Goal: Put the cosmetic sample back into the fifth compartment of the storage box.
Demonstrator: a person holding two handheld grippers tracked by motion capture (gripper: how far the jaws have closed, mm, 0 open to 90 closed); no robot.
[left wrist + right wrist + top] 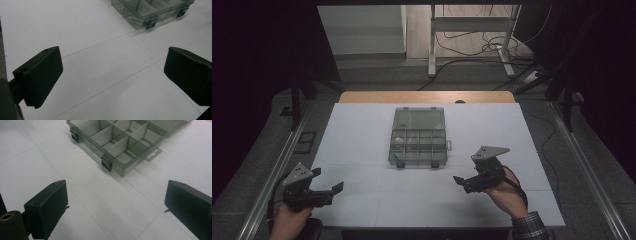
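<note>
A clear plastic compartment box lies open in the middle of the white table top, its lid folded back flat behind it. Two dark latches sit on its near edge. My left gripper hovers at the near left corner, open and holding nothing. In the left gripper view the gripper looks over bare white surface, with the box off at the upper right. My right gripper is open, just near and right of the box. In the right gripper view it faces the box's divided cells.
A wooden table edge shows behind the white surface. Metal rails run along both sides of the table. On the floor at the back are a desk frame and loose cables.
</note>
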